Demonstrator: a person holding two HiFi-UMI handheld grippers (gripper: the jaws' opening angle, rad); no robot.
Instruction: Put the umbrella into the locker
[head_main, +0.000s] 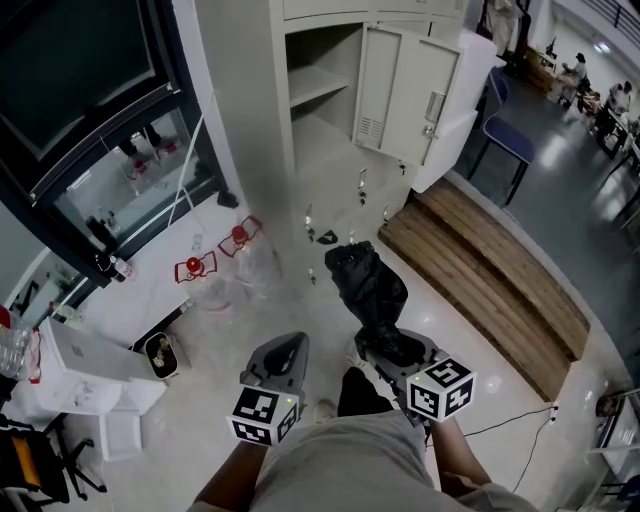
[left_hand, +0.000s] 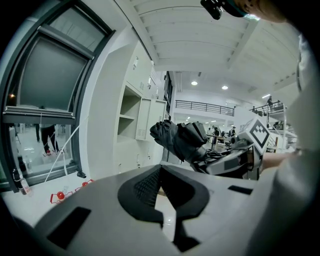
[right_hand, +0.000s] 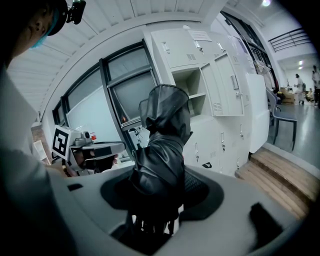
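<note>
A folded black umbrella (head_main: 368, 290) stands up from my right gripper (head_main: 392, 350), which is shut on its lower end. In the right gripper view the umbrella (right_hand: 162, 140) fills the middle, clamped between the jaws (right_hand: 160, 187). My left gripper (head_main: 283, 358) is beside it on the left, shut with nothing in it; its pads (left_hand: 161, 166) meet at the tips. The grey locker (head_main: 318, 75) ahead has an open compartment with a shelf, and its door (head_main: 405, 95) is swung out to the right. From the left gripper view the umbrella (left_hand: 177, 140) and right gripper (left_hand: 235, 160) show at the right.
A low wooden bench (head_main: 490, 270) runs along the right, with a blue chair (head_main: 505, 130) behind it. A dark window (head_main: 90, 120) fills the left wall. Red-tagged items (head_main: 195, 267) and a white box (head_main: 85, 365) lie on the floor at the left. A thin cable (head_main: 510, 415) crosses the floor.
</note>
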